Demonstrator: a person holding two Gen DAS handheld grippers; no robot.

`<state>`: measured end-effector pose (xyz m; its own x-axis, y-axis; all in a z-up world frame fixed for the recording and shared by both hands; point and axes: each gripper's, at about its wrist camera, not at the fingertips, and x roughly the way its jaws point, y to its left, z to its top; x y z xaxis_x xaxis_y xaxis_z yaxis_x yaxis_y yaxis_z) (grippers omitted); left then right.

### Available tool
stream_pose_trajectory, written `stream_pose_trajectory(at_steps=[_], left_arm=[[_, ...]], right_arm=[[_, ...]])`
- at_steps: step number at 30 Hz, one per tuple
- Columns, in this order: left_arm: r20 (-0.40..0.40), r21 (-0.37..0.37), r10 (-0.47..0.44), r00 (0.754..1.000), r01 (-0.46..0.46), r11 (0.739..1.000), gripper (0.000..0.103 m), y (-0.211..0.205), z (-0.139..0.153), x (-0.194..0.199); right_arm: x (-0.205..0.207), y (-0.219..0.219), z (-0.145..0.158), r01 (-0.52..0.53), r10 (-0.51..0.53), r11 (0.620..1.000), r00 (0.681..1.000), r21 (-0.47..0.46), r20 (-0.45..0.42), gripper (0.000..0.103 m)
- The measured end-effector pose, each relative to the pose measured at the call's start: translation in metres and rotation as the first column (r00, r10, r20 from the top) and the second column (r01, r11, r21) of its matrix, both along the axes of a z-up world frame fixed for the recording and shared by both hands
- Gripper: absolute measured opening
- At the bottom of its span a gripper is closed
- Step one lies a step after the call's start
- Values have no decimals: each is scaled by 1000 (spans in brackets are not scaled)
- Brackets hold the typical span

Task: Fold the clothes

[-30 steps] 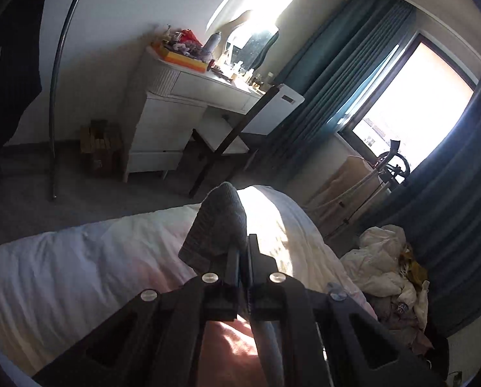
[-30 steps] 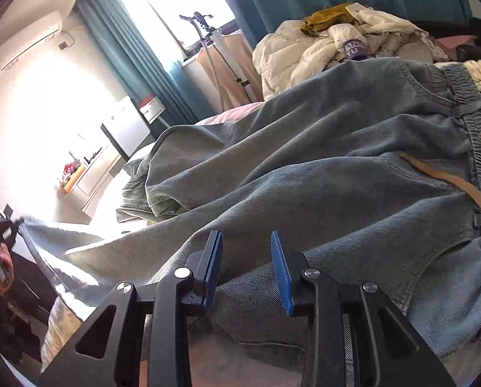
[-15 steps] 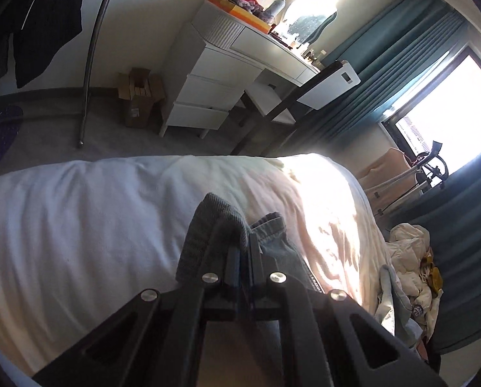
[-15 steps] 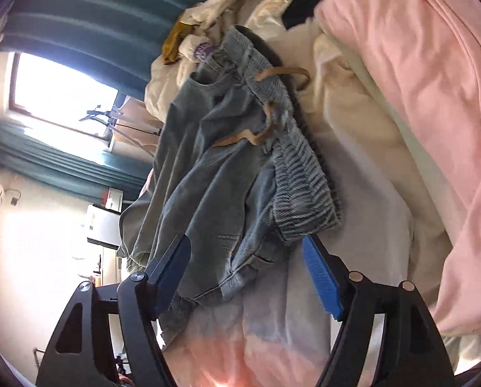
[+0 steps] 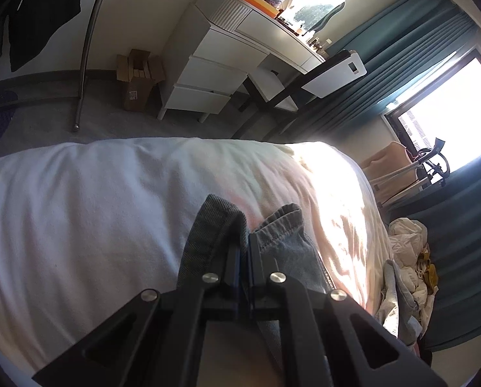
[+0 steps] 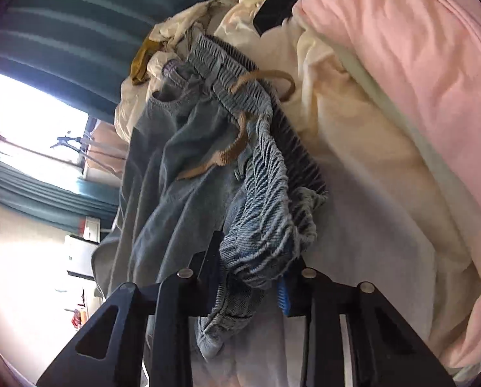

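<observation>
The garment is a pair of light-blue denim shorts [image 6: 182, 161] with an elastic waistband [image 6: 266, 174] and a tan drawstring [image 6: 237, 148], lying on the white bed cover [image 6: 369, 213]. My right gripper [image 6: 253, 277] has its jaws apart, with the bunched waistband corner lying between them; whether it is gripped is unclear. My left gripper [image 5: 248, 245] is shut on a hem of the denim shorts [image 5: 285, 225], held just above the white bed cover [image 5: 95, 193].
A pink quilt [image 6: 418, 48] lies right of the shorts. A pile of cream clothes [image 5: 408, 258] sits beside the bed. A white dresser [image 5: 227, 54], a chair [image 5: 321, 74], a cardboard box [image 5: 137, 80] and a metal rail [image 5: 88, 48] stand beyond the bed. Teal curtains [image 5: 418, 48] frame the window.
My left gripper has tipped downward and come lower over the bed, still holding the hem. My right gripper swung to the waistband end, opened wide, then narrowed around the waistband corner.
</observation>
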<state>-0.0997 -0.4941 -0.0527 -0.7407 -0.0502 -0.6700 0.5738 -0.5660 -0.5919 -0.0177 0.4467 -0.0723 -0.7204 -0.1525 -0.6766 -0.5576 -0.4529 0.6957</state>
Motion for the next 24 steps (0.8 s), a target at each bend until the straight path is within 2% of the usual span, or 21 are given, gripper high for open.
stream_pose_trajectory(at_steps=[4, 10, 12, 15, 18, 20, 24], left_arm=[[-22, 12, -4, 1000, 4, 1000, 3, 2, 4, 14], [-37, 73, 2, 999, 1, 997, 3, 6, -2, 45], [-10, 72, 1, 1000, -1, 997, 3, 9, -8, 55], [47, 55, -5, 999, 2, 998, 3, 13, -23, 65], [73, 57, -4, 997, 0, 998, 3, 14, -37, 72], [81, 32, -14, 997, 11, 999, 4, 17, -38, 73], [113, -40, -39, 993, 44, 998, 4, 27, -26, 72]], right_arm=[[20, 16, 40, 63, -57, 995, 996, 79, -75, 23], [47, 58, 80, 67, -57, 992, 994, 109, -90, 21], [45, 70, 85, 49, -42, 993, 997, 111, -69, 21], [51, 85, 68, -14, 11, 996, 999, 92, 42, 21], [57, 93, 32, -17, 19, 1000, 992, -14, 127, 21], [56, 98, 19, -9, 17, 998, 989, -59, 147, 22], [46, 90, 25, -54, 53, 999, 982, 2, 181, 28]])
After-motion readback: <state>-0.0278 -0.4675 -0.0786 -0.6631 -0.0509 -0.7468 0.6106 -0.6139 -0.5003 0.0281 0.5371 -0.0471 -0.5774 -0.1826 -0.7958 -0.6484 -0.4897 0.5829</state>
